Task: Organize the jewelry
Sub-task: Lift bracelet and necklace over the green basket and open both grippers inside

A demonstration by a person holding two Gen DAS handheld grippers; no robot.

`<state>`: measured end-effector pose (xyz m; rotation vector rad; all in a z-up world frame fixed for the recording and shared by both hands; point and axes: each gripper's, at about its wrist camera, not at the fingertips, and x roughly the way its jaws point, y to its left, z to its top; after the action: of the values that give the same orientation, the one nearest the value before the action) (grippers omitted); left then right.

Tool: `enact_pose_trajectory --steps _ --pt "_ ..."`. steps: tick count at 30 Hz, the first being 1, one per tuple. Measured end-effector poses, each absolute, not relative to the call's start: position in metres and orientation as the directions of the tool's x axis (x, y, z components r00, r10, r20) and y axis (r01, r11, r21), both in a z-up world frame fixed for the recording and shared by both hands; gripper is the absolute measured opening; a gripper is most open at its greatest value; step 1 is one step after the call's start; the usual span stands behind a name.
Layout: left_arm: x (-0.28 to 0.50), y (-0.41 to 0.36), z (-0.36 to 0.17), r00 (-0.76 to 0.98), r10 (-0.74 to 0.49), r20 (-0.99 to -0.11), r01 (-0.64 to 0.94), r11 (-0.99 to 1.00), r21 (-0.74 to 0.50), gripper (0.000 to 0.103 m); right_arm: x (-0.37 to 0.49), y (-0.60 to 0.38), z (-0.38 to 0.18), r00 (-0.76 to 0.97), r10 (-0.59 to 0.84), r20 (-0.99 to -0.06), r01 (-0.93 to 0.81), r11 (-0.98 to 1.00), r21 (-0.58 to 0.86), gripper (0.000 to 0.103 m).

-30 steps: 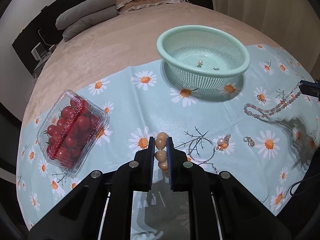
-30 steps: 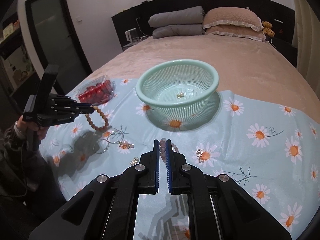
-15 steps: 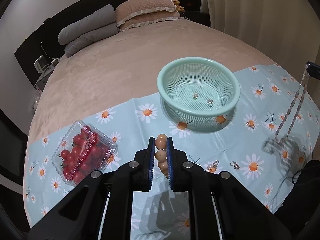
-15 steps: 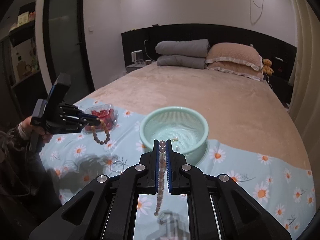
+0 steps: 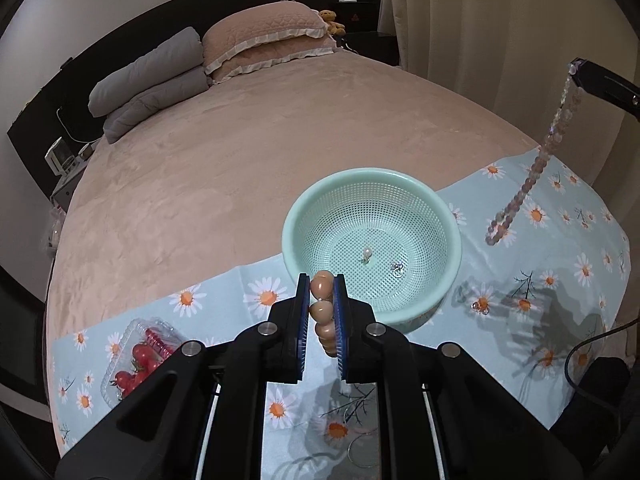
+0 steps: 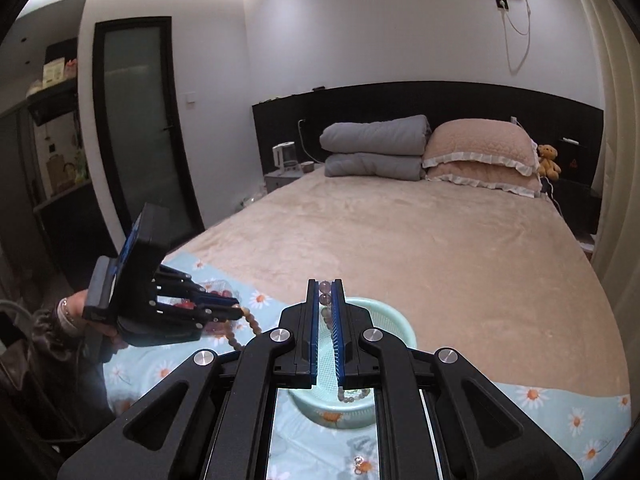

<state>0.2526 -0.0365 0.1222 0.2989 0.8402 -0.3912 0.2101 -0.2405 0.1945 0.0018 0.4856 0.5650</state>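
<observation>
My left gripper point(image 5: 322, 280) is shut on a brown bead bracelet point(image 5: 322, 310), held high above the daisy cloth near the front rim of the mint basket point(image 5: 450, 236). The basket holds a pearl earring point(image 5: 367, 255) and a small ring point(image 5: 397, 269). My right gripper point(image 6: 325, 286) is shut on a long pale grey-pink bead necklace point(image 6: 325, 300), which hangs down over the basket point(image 6: 400, 320). In the left wrist view that necklace point(image 5: 536, 168) dangles to the right of the basket. In the right wrist view the left gripper point(image 6: 236, 312) shows with the brown bracelet point(image 6: 250, 322).
A clear box of cherry tomatoes point(image 5: 138, 360) lies on the cloth at the left. A silver hoop point(image 5: 362, 450) and a small earring point(image 5: 480, 307) lie on the cloth. The beige bed with pillows point(image 5: 268, 50) stretches behind.
Both grippers have risen higher with their bead strings. The right gripper's necklace has swung over toward the basket, and the left gripper has moved nearer the basket's front rim.
</observation>
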Motion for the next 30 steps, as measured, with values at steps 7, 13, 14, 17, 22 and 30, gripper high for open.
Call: enact_pose_trajectory --steps 7,13,14,17,22,30 --pt "0.283 -0.055 0.104 0.562 -0.252 -0.788 0.47 0.881 0.053 0.012 0.24 -0.232 0.16 0.692 0.523 -0.498 -0.515 0.841 0.166 0.006" --pt "0.297 -0.068 0.075 0.513 -0.271 -0.814 0.495 0.868 0.024 0.012 0.26 -0.233 0.121 0.652 0.514 -0.558 -0.493 0.846 0.202 0.006" --pt "0.298 -0.068 0.07 0.508 -0.271 -0.818 0.495 0.869 0.019 0.012 0.262 -0.233 0.113 0.644 0.51 -0.57 -0.489 0.848 0.205 0.006" --pt "0.299 -0.072 0.058 0.487 -0.278 -0.828 0.507 0.862 0.008 0.012 0.269 -0.231 0.092 0.619 0.508 -0.599 -0.481 0.848 0.222 0.006" --pt "0.304 -0.072 0.045 0.469 -0.277 -0.839 0.507 0.862 -0.001 0.012 0.279 -0.227 0.063 0.576 0.509 -0.64 -0.465 0.848 0.255 0.006" --pt "0.301 -0.063 0.042 0.492 -0.258 -0.831 0.473 0.881 0.007 0.054 0.284 -0.231 0.045 0.58 0.453 -0.677 -0.412 0.88 0.236 0.038"
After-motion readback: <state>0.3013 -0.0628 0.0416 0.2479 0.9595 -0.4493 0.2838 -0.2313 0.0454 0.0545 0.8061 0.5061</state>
